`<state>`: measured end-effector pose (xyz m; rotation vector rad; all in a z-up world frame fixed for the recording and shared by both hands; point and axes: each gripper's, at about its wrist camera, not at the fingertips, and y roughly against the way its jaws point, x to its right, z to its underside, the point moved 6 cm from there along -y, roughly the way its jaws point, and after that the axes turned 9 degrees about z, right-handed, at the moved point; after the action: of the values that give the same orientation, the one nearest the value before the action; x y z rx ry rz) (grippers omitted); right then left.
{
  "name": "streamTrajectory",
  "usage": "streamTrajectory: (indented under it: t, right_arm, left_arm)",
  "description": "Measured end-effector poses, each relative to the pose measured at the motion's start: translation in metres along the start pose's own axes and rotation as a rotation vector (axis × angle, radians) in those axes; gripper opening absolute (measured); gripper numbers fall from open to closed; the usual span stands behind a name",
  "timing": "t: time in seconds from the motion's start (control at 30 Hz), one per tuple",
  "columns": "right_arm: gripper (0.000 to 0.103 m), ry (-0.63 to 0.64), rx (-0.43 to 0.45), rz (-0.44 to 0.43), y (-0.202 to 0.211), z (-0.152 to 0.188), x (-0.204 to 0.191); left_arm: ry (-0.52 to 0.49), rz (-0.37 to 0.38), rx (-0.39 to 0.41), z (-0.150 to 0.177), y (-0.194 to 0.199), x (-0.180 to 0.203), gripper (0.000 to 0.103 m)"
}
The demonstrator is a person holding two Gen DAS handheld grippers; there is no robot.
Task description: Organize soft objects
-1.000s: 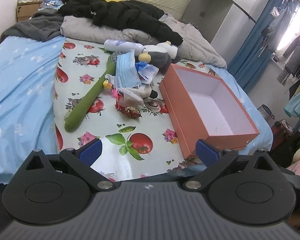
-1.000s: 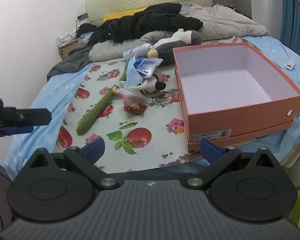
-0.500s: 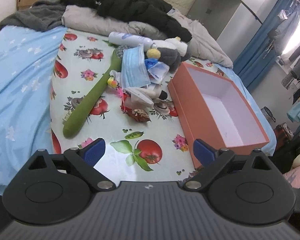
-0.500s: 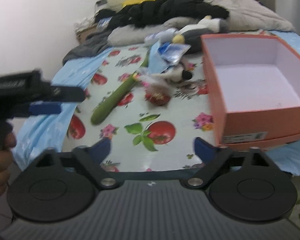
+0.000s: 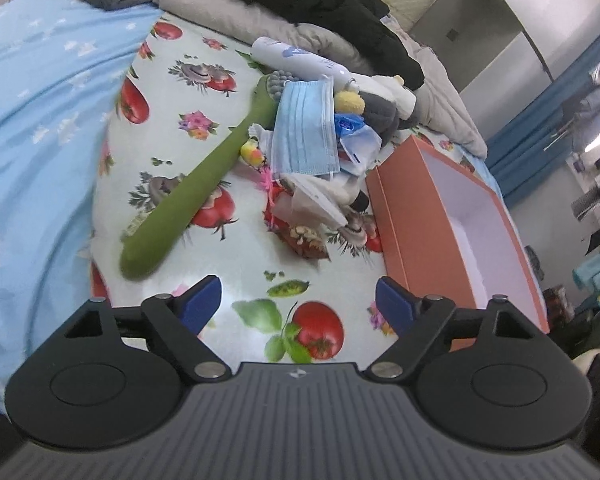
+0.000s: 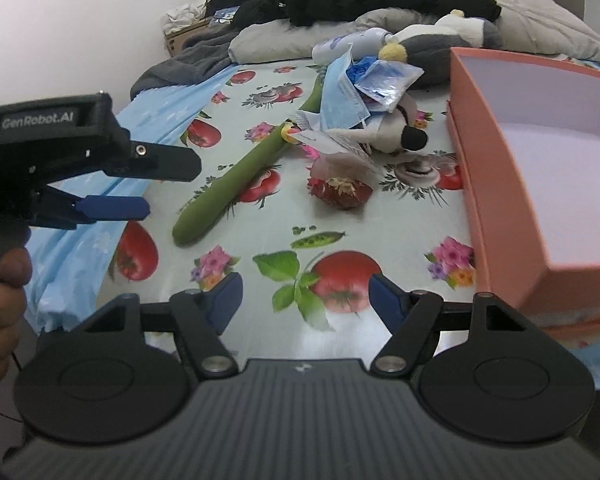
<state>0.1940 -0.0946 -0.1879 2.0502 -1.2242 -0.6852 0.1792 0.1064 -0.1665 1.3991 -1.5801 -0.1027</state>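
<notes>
Now my left gripper [image 5: 298, 304] and right gripper [image 6: 306, 300] are both narrowing on nothing; the green plush [image 5: 192, 196] lies at eleven o'clock, the orange box [image 6: 512, 200] at two.

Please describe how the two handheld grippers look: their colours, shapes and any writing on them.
Both are black. Each wrist view shows a grey ribbed body, two rounded black housings with disc shapes, silver pivot screws and blue pads. The left gripper, seen from the side, carries pale "GenRobot.AI" lettering and a pistol-style handle held by a hand. The right gripper matches. No sleeve shows.
</notes>
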Motion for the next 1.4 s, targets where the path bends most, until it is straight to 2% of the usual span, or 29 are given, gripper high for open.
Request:
streamTrajectory:
  t: [0.3,0.57,0.93,1.03,1.07,1.1,1.13,1.17,1.27,1.4]
  right_arm:
    - [0.073,0.001,-0.003,0.008,-0.073,-0.032,0.008]
    - [0.073,-0.010,-0.030,-0.024,-0.123,-0.058,0.019]
    - [0.075,0.016,-0.085,-0.059,-0.161,-0.059,0.013]
    - [0.073,0.038,-0.073,-0.044,-0.164,-0.061,0.012]
    - [0.073,0.047,-0.072,-0.034,-0.164,-0.061,0.012]
    - [0.067,0.051,-0.069,-0.027,-0.164,-0.060,0.012]
    - [0.061,0.056,-0.067,-0.018,-0.163,-0.060,0.012]
    - [0.060,0.060,-0.064,-0.013,-0.162,-0.060,0.013]
    - [0.051,0.057,-0.062,-0.012,-0.155,-0.061,0.015]
    - [0.050,0.057,-0.071,-0.003,-0.143,-0.060,0.016]
  left_arm:
    - [0.122,0.096,0.003,-0.041,-0.060,-0.020,0.064]
    - [0.226,0.166,-0.025,-0.065,-0.109,-0.034,0.062]
    - [0.287,0.182,-0.070,-0.070,-0.150,-0.049,0.056]
    - [0.281,0.192,-0.086,-0.071,-0.158,-0.047,0.045]
    - [0.282,0.190,-0.090,-0.070,-0.161,-0.046,0.037]
    - [0.282,0.189,-0.093,-0.069,-0.162,-0.046,0.027]
    - [0.278,0.189,-0.091,-0.069,-0.163,-0.045,0.022]
    - [0.277,0.189,-0.086,-0.068,-0.163,-0.045,0.015]
    - [0.305,0.205,-0.064,-0.067,-0.158,-0.044,0.010]
    - [0.322,0.201,-0.044,-0.063,-0.146,-0.043,0.004]
